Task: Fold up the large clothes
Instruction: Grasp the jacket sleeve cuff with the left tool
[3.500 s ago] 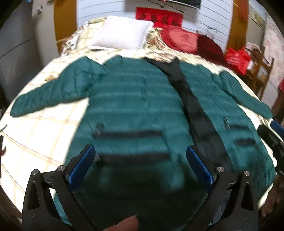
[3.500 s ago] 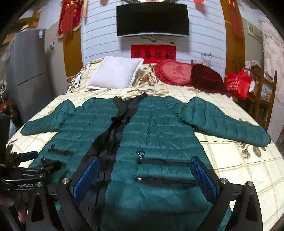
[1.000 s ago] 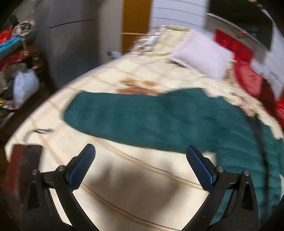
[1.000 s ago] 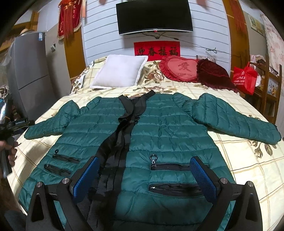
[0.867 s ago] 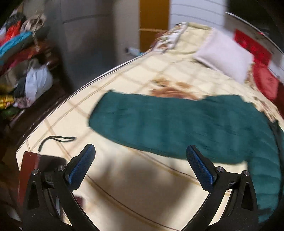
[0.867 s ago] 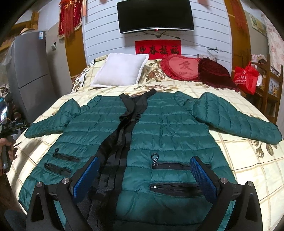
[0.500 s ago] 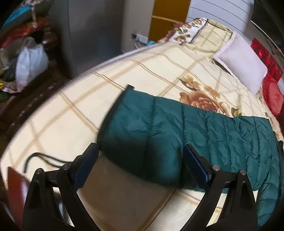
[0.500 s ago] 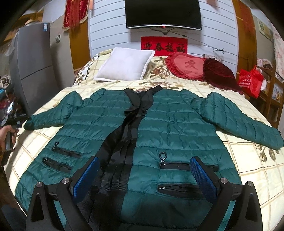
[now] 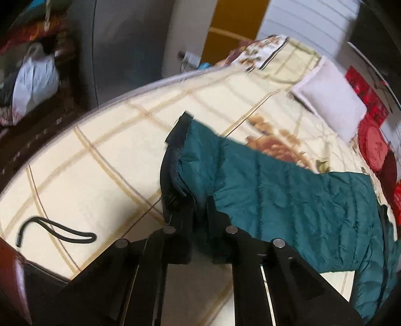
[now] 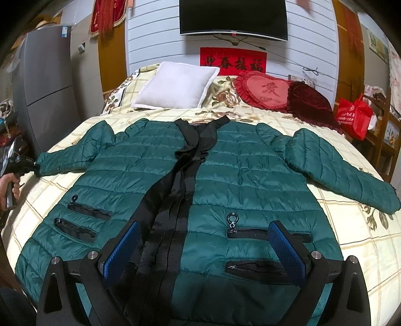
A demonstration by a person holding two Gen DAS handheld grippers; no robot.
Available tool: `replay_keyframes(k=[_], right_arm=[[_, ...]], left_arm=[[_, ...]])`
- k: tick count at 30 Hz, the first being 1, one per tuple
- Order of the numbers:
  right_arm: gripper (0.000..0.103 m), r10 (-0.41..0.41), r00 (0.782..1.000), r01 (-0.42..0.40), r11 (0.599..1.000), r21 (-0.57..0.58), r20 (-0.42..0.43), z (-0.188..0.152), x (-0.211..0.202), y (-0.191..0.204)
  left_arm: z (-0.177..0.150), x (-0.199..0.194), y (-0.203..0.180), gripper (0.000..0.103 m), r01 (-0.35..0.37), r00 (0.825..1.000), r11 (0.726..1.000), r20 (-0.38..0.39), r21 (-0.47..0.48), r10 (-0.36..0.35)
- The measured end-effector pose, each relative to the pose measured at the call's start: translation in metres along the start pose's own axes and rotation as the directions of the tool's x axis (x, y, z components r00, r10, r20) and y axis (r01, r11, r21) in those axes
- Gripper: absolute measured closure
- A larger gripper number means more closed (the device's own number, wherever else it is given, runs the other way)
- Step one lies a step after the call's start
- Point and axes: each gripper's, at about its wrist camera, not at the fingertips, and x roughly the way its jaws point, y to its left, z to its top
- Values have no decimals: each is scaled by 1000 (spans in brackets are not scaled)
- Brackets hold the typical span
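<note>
Right wrist: green jacket spread on checked bedspread, television above.

A red banner on the far wall under the television is showing 迎春接福. A heart-shaped red cushion at the bed's far right is bearing 爱.

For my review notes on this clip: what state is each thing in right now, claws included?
Green jacket: spread flat on the bed, front up, unzipped, not yet folded.
Left sleeve cuff: lifted and bunched, pinched in the left claw.
Right sleeve: lying stretched out, untouched.
Left claw: shut on the cuff.
Right claw: open, above the hem, holding nothing.
Wall TV: off.
</note>
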Motion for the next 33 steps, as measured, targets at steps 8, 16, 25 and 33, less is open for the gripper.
replay_keyframes(k=[8, 16, 25, 33], right_arm=[[2, 5, 1000, -6, 999, 37, 14, 2, -8, -9], [2, -33, 999, 33, 996, 82, -3, 4, -16, -27], [2, 2, 1000, -4, 978, 210, 11, 2, -24, -60], [2, -7, 1000, 8, 995, 96, -9, 3, -9, -30]], left_arm=[[5, -77, -65, 96, 228, 961, 971, 141, 79, -237], [-4, -128, -170, 98, 334, 917, 920, 156, 206, -367], [-25, -77, -103, 97, 144, 986, 989, 78, 45, -147], [-18, -18, 21, 55, -2, 999, 977, -36, -211, -5]])
